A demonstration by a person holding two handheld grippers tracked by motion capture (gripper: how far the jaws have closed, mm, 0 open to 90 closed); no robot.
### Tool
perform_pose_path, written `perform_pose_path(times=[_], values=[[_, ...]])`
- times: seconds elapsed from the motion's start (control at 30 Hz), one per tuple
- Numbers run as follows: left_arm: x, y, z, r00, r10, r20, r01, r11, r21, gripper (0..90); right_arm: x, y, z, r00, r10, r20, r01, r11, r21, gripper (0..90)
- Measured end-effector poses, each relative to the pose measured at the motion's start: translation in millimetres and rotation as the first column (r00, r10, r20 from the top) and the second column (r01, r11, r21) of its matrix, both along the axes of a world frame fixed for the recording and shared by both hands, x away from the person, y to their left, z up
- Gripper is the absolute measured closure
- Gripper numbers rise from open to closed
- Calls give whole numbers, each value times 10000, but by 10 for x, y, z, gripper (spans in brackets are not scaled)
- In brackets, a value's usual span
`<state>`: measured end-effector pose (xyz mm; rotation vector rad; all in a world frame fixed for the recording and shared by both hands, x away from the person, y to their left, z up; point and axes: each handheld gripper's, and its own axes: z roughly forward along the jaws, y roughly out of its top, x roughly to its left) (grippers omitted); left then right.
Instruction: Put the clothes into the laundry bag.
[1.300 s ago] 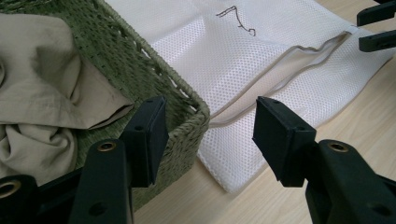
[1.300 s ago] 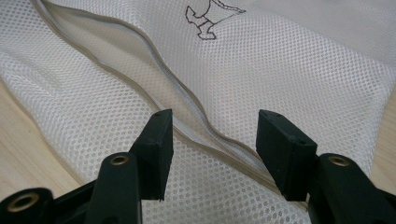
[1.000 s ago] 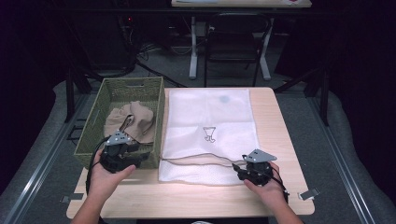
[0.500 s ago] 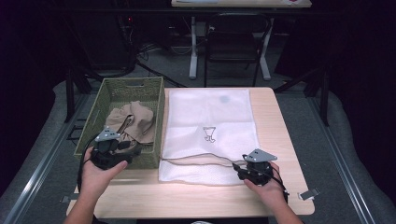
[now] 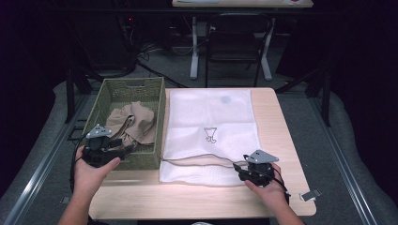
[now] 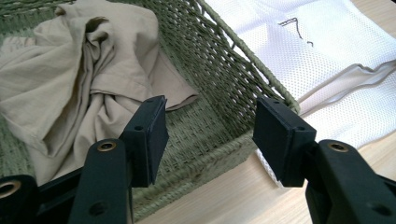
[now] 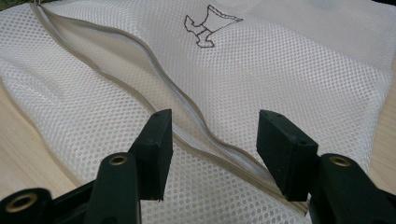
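A white mesh laundry bag (image 5: pixel 211 126) lies flat on the wooden table (image 5: pixel 277 117), its zipper open along the near edge (image 7: pixel 187 107). A green woven basket (image 5: pixel 155 101) at the left holds a crumpled beige garment (image 5: pixel 133 122) (image 6: pixel 79 88). My left gripper (image 5: pixel 123 149) (image 6: pixel 210 130) hovers open at the basket's near wall, with nothing between its jaws. At the bag's near right corner my right gripper (image 5: pixel 237 168) (image 7: pixel 212 149) is open too, its jaws straddling the zipper line without pressing on it.
The basket's near wall (image 6: pixel 201 154) stands right in front of the left jaws. Bare table runs along the front edge (image 5: pixel 197 201). A chair (image 5: pixel 234 37) and desk legs stand on the floor beyond the table.
My left gripper has drifted leftward, from the basket's near right corner to its near left part. The right gripper has kept still.
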<state>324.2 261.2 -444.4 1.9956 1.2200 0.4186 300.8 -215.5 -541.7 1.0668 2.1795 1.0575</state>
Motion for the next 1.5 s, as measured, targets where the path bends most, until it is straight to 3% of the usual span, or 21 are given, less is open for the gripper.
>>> perform_pose_path(times=[0.2,0.47,0.77,0.97,1.5], values=[[97,68,71,9994,330,77,-329,9994,-79,444,-15,-3,17,9999,74,80,-74,10000,37,454],[282,194,194,9983,537,-208,-542,9982,-251,448,-31,1,31,9999,35,126,-36,10000,68,453],[464,223,329,9964,836,-108,-837,9965,-61,448,-32,-9,37,9998,-28,178,27,10000,60,454],[614,203,328,9950,929,-379,-936,9955,-163,449,-35,-17,41,9997,-110,205,108,9999,108,453],[771,200,501,9934,1120,-233,-1119,9937,52,449,-34,-17,43,9997,-96,246,93,9999,140,454]])
